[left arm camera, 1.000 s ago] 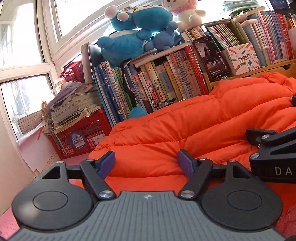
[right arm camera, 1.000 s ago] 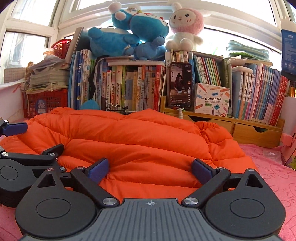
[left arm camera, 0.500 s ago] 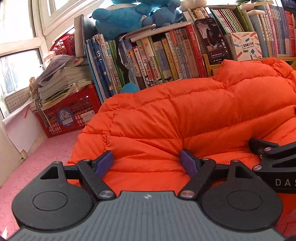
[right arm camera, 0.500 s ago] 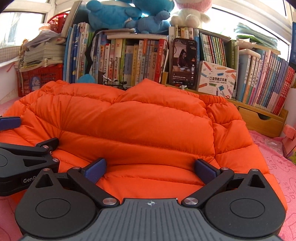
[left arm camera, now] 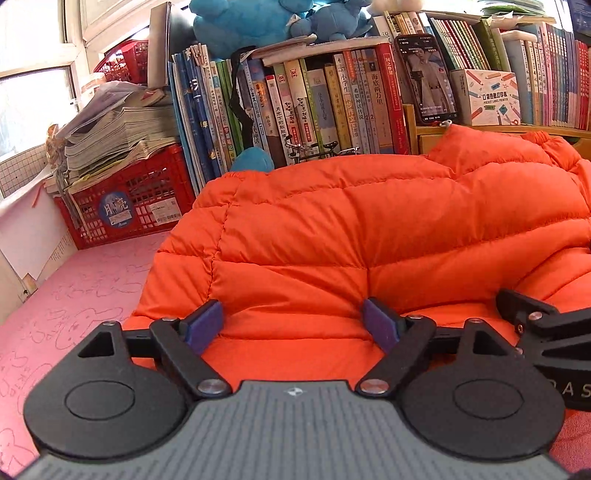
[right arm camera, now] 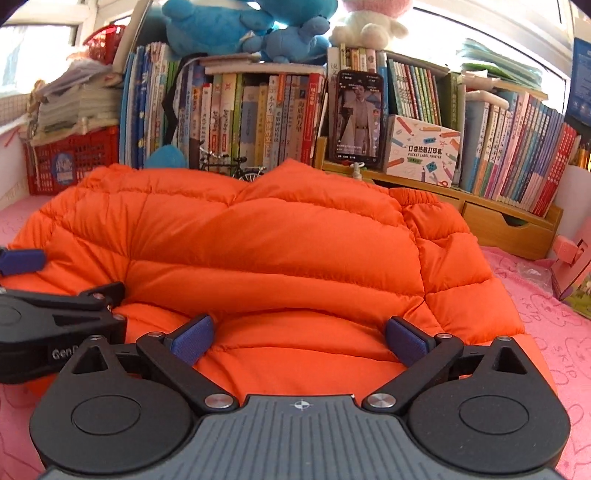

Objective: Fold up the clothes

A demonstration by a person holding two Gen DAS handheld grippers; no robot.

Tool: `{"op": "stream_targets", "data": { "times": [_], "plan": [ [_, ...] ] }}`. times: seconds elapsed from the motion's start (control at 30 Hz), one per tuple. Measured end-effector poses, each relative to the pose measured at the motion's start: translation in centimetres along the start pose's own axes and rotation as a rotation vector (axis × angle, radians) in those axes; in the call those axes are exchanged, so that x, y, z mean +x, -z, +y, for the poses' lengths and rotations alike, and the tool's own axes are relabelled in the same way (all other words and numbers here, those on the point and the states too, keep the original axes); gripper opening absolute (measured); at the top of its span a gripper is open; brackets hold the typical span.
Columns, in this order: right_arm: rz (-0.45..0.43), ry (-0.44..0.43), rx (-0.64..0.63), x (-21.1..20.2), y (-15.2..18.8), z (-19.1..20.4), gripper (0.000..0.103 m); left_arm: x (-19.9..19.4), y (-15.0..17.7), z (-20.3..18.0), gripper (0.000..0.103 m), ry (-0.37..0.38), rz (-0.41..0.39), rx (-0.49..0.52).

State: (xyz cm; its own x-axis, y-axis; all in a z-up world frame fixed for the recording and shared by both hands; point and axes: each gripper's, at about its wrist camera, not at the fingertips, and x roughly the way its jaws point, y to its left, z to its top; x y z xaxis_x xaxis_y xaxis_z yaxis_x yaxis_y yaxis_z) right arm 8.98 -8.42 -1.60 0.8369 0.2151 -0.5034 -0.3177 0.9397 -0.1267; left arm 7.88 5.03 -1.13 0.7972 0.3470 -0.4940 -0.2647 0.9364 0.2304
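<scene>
The orange puffer jacket [left arm camera: 369, 229] lies bunched on the pink mat [left arm camera: 74, 295] before the books [right arm camera: 258, 110]. My left gripper [left arm camera: 293, 325] is opening over its near edge; my right gripper [right arm camera: 299, 338] gapes wide, gripping nothing.

This is a room in a home, probably a child's room or study corner. Rows of children's books [right arm camera: 258, 114] stand under a bright window [left arm camera: 33, 92], with blue plush toys [right arm camera: 236, 26] on top. A red crate [left arm camera: 125, 206] carries stacked papers, and a pink mat [left arm camera: 81, 295] covers the surface.
</scene>
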Motion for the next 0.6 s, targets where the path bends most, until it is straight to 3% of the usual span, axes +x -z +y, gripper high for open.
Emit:
{"op": "stream_targets", "data": {
  "times": [0.33, 0.43, 0.6],
  "plan": [
    [0.012, 0.114, -0.164, -0.6, 2.8, -3.5, 0.102, 0.5, 0.6, 0.5, 0.092, 0.017, -0.009, 0.036],
    [0.040, 0.159, -0.134, -0.5, 3.5, -6.6, 0.102, 0.6, 0.7, 0.8, 0.094, 0.004, -0.016, 0.053],
    [0.129, 0.098, 0.127, 0.1, 4.0, -12.4, 0.102, 0.5, 1.7, 2.9, 0.094, -0.113, -0.041, 0.104]
  ]
}}
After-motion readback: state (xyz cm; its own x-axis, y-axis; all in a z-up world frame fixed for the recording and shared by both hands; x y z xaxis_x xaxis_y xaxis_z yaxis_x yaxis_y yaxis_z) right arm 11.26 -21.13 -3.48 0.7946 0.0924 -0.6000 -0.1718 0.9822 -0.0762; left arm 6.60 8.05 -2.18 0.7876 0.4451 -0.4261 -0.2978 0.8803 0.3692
